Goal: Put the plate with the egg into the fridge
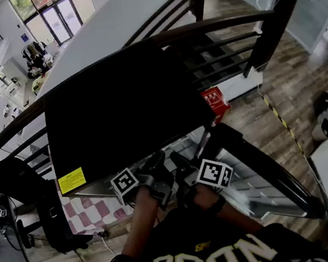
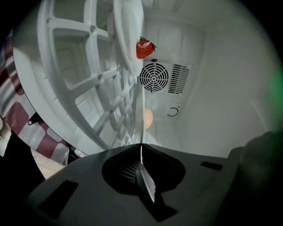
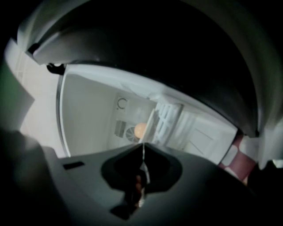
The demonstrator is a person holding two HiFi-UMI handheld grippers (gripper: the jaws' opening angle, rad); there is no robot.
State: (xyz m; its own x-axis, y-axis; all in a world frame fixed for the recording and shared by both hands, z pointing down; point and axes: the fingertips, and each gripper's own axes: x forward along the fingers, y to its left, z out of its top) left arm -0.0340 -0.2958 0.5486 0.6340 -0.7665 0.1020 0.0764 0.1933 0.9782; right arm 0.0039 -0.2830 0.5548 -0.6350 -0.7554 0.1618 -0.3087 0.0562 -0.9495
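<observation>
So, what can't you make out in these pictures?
Left gripper view: plate is edge-on, so whether it touches the shelf is unclear.
Right gripper view: egg is small and blurred.
Head view: the black fridge hides plate, egg and shelf under its top.

Left gripper view: plate point(image 2: 142, 110) is edge-on, just a thin line. Egg point(image 2: 149, 118) is approx. half behind it. Strawberry point(image 2: 146, 47) is partly cut off by a white curved edge.

Right gripper view: dim & blurred. Egg point(image 3: 140, 129) is a soft blob.

Head view: fridge point(image 1: 116, 110) top hides its inside. Tips of left gripper point(image 1: 156, 163) & right gripper point(image 1: 177, 161) are tucked under its front edge.
</observation>
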